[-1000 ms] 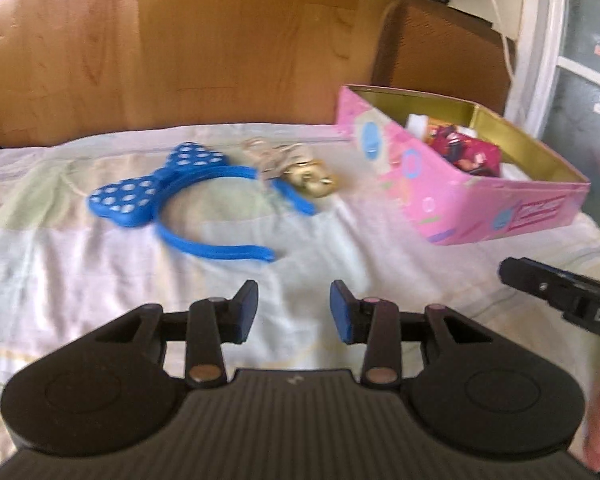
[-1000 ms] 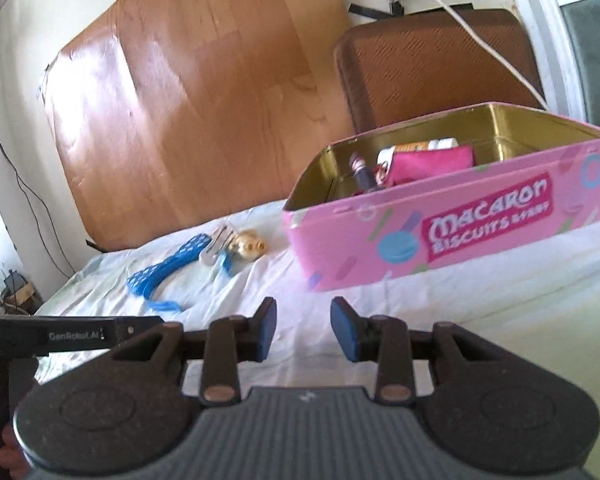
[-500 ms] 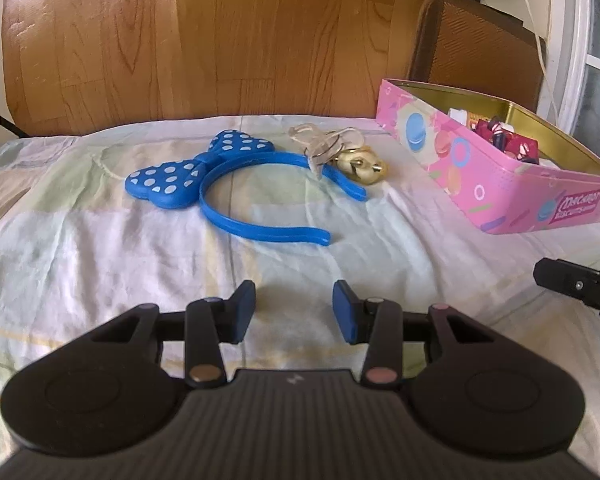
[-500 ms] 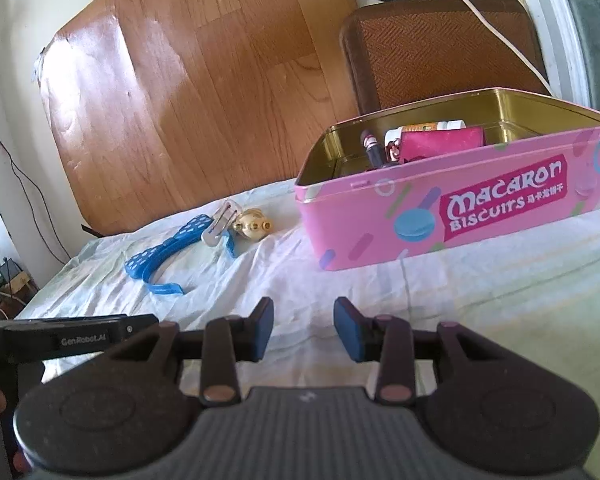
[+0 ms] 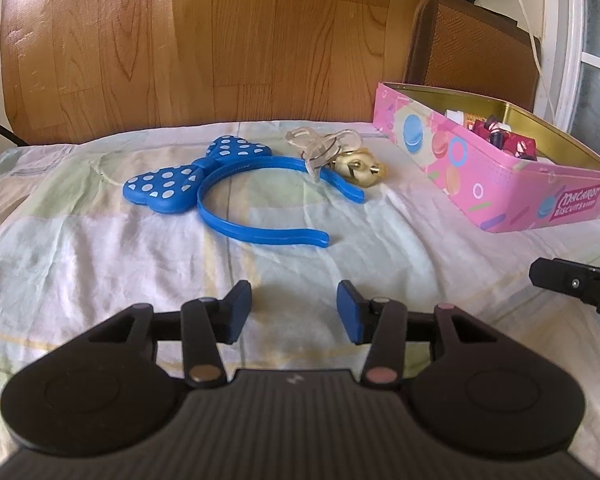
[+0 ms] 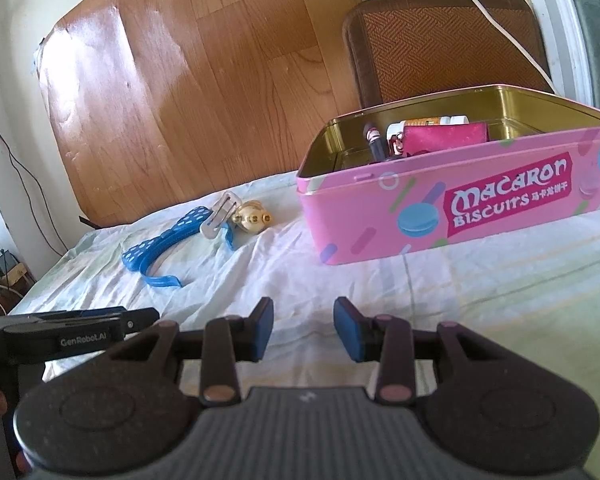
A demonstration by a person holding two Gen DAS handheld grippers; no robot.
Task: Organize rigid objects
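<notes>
While both tools (image 5: 294,312) (image 6: 303,328) gape empty, bare sheet (image 5: 100,264) separates headband (image 5: 236,188) from tin (image 5: 500,184) — uncluttered.

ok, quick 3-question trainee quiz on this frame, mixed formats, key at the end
1. True or false: the blue bow headband lies inside the pink biscuit tin.
2. What lies against the headband's far arm? A) gold trinket with a clear clip B) a spoon C) a phone
3. Fill in: the left tongs and right tongs both hold ____.

Key: 1 false, it lies on the bedsheet; 2 A; 3 nothing, jaws apart and empty.
</notes>
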